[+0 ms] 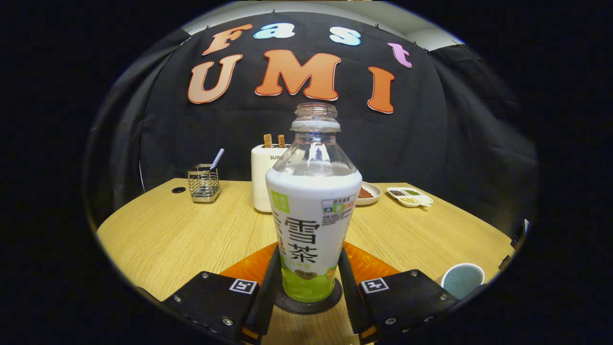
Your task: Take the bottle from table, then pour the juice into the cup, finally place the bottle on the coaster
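Note:
An uncapped clear bottle (313, 215) with a white and green label stands upright on a dark round coaster (309, 305) on the wooden table (167, 239). My gripper (309, 251) has one finger on each side of the bottle's lower body, and both fingertips (275, 261) press against the label. The bottle's clear upper part looks nearly empty. A light blue cup (462, 280) stands on the table to the right of the right finger, and its contents are hard to make out.
Beyond the bottle stands a white toaster (262, 179) with two slices in it. A wire holder (203, 182) stands at the back left. A small dish (368, 193) and a divided tray (410, 196) of seeds lie at the back right.

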Motion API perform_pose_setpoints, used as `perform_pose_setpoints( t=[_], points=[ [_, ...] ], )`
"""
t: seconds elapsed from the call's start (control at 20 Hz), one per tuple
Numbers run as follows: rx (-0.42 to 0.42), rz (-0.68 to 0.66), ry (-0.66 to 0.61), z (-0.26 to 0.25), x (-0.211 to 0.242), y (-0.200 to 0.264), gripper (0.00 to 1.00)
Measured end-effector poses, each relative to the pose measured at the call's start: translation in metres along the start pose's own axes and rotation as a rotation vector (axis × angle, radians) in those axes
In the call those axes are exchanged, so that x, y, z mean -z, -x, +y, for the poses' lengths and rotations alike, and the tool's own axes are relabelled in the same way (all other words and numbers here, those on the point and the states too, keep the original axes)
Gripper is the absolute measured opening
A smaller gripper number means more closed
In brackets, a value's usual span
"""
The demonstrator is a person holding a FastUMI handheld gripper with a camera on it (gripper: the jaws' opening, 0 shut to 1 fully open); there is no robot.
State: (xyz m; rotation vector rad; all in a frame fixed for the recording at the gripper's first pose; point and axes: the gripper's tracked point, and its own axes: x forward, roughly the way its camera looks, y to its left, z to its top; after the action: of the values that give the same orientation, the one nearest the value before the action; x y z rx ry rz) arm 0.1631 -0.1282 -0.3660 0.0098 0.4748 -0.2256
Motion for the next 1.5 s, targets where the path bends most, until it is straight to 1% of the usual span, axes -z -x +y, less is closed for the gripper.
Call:
perform_pose_setpoints(
  t=[0.1, 0.2, 0.3, 0.35, 0.4, 0.45, 0.55, 0.6, 0.7, 0.75, 0.85, 1.0, 1.05, 1.2, 1.25, 1.4, 1.5],
  points=[
    [-0.014, 0.014, 0.007, 0.004, 0.000, 0.004, 0.68],
    [-0.044, 0.017, 0.015, 0.009, -0.004, 0.011, 0.85],
    [-0.038, 0.010, 0.045, 0.007, -0.009, 0.022, 0.96],
    [-0.035, 0.008, 0.065, 0.006, -0.012, 0.030, 0.97],
    [-0.028, -0.002, 0.078, 0.003, -0.015, 0.038, 0.98],
    [-0.022, -0.015, 0.069, 0.001, -0.021, 0.046, 0.98],
    [-0.038, -0.059, 0.032, 0.001, -0.037, 0.063, 0.99],
    [-0.022, -0.080, 0.024, -0.003, -0.044, 0.072, 0.99],
    [-0.008, -0.125, -0.001, -0.008, -0.064, 0.092, 0.99],
    [-0.016, -0.153, -0.017, -0.006, -0.077, 0.105, 0.99],
    [-0.033, -0.200, -0.006, -0.001, -0.100, 0.130, 0.99],
    [-0.003, -0.266, 0.025, -0.008, -0.135, 0.169, 0.99],
    [-0.008, -0.291, 0.012, -0.006, -0.148, 0.181, 0.99],
    [-0.099, -0.324, -0.034, 0.021, -0.170, 0.217, 0.98],
    [-0.106, -0.334, -0.028, 0.022, -0.178, 0.227, 0.98],
    [-0.091, -0.395, 0.009, 0.023, -0.210, 0.259, 0.98],
    [-0.106, -0.441, 0.005, 0.031, -0.229, 0.279, 0.98]
  ],
)
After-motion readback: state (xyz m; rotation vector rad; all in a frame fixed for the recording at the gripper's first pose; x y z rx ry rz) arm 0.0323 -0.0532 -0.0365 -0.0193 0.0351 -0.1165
